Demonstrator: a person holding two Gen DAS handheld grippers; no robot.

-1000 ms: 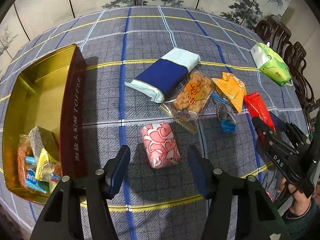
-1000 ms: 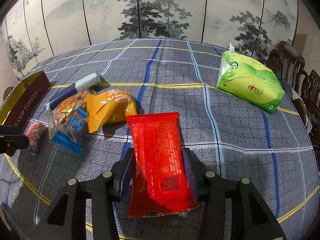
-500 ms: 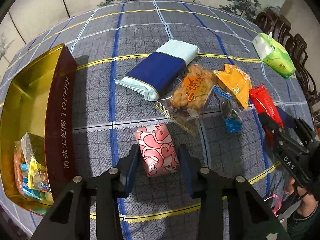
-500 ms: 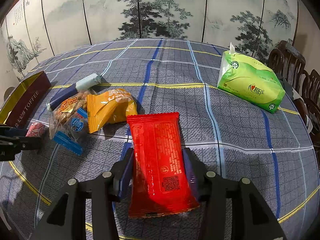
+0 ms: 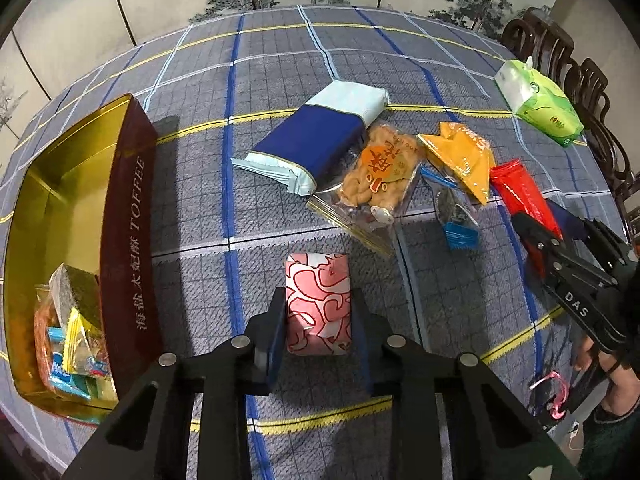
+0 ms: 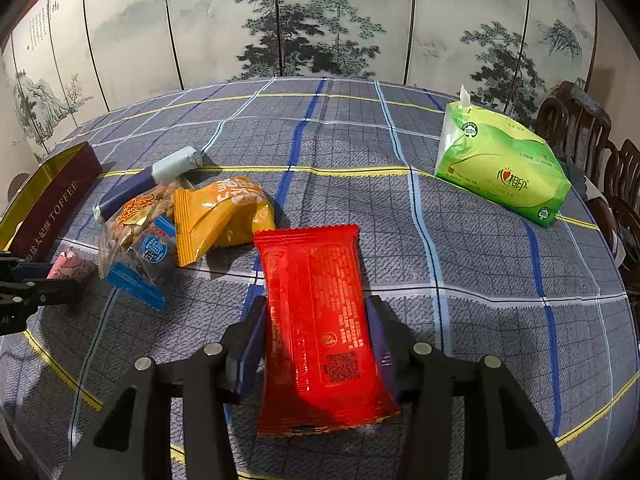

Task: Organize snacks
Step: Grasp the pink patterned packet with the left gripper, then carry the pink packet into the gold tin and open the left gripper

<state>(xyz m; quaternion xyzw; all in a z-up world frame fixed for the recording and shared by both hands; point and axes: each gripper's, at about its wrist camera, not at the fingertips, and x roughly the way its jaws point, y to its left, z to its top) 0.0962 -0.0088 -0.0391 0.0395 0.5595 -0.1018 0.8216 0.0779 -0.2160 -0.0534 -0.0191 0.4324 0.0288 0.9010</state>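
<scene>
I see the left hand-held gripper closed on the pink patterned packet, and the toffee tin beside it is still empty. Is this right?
Not quite. The left hand-held gripper has just closed on the pink patterned packet, but the toffee tin beside it is not empty: the left wrist view shows several wrapped snacks already lying in its near end.

Illumination is moderate and comes from overhead. Short, soft shadows fall toward 6 o'clock on the tablecloth [image 6: 460, 264]. Glare marks the red packet [image 6: 320, 320]. Both views show fisheye curvature and dark corner vignetting. Focus is sharp.
</scene>
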